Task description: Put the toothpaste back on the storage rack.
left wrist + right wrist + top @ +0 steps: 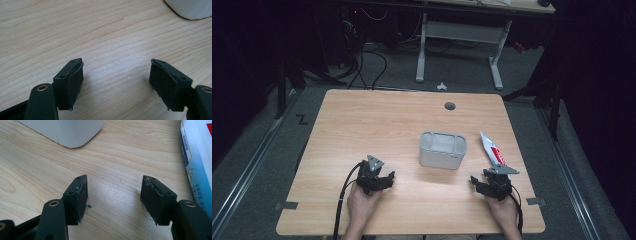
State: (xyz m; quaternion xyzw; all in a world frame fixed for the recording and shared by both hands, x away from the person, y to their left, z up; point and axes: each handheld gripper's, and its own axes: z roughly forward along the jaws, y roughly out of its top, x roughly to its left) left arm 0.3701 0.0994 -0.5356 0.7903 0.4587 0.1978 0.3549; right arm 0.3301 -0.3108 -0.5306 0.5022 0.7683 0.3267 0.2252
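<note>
High view: wooden table [377,120], person's two hands in from the bottom edge, one gripper each. Left gripper [384,178] sits low left of centre, right gripper [477,184] low right. Grey box [442,149] stands upright near table middle, between and beyond the two grippers, apart from both. It is open on top, inside looks split into compartments (hard to tell how many). Tube [492,150] lies flat to the right of the box, white with red and blue print, its near end just beside the right gripper. Small round hole [450,106] in the table farther back.

Left gripper view: left gripper [116,75] jaws spread wide, bare wood between them, pinching nothing. Box [192,8] corner peeks in top right, well beyond the jaws.

Right gripper view: right gripper [113,193] jaws also spread, nothing between them. Box [66,131] bottom corner at top left. Tube [197,160] runs down the right edge, just beside the right-hand jaw (touching or not, cannot tell).
</note>
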